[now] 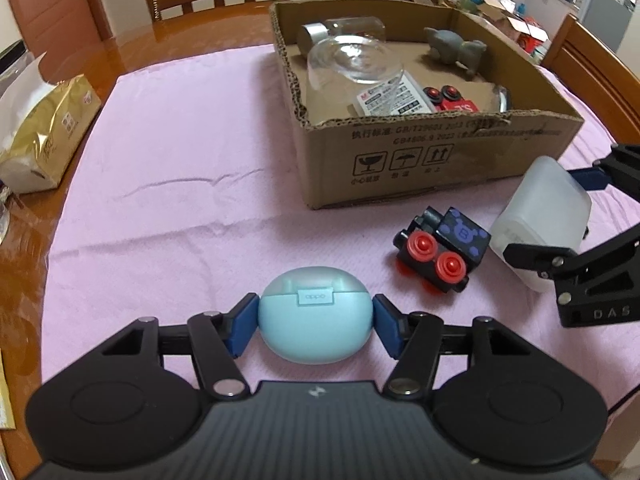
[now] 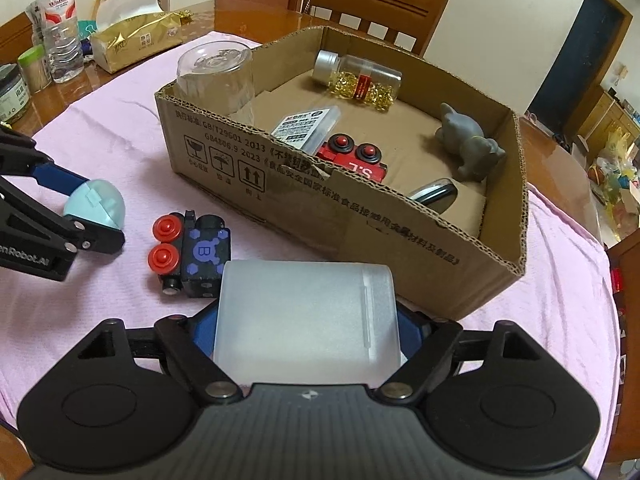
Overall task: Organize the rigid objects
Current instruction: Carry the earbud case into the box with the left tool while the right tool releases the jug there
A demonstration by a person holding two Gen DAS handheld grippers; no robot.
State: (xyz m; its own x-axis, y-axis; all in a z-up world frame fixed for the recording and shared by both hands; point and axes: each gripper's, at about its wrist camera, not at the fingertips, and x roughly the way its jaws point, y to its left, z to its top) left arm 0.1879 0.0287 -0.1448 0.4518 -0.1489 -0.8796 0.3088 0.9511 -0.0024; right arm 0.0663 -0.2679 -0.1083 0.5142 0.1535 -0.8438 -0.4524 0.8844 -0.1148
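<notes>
My left gripper (image 1: 316, 314) is shut on a light blue earbud case (image 1: 316, 332) that rests on the pink cloth. From the right wrist, the same case (image 2: 100, 200) shows at the far left. My right gripper (image 2: 306, 332) is shut on a frosted white plastic box (image 2: 304, 304), its blue pads against both sides. That box (image 1: 540, 216) lies low at the right in the left wrist view. A black toy train with red wheels (image 1: 440, 248) lies on its side between the two grippers. Behind it stands an open cardboard box (image 2: 360, 216).
Inside the cardboard box are a clear glass (image 2: 216, 76), a capsule bottle (image 2: 360, 78), a grey animal figure (image 2: 468, 148), a red toy train (image 2: 352, 158) and a labelled small case (image 2: 306, 126). A gold tissue pack (image 1: 44, 132), bottles (image 2: 60, 20) and wooden chairs ring the table.
</notes>
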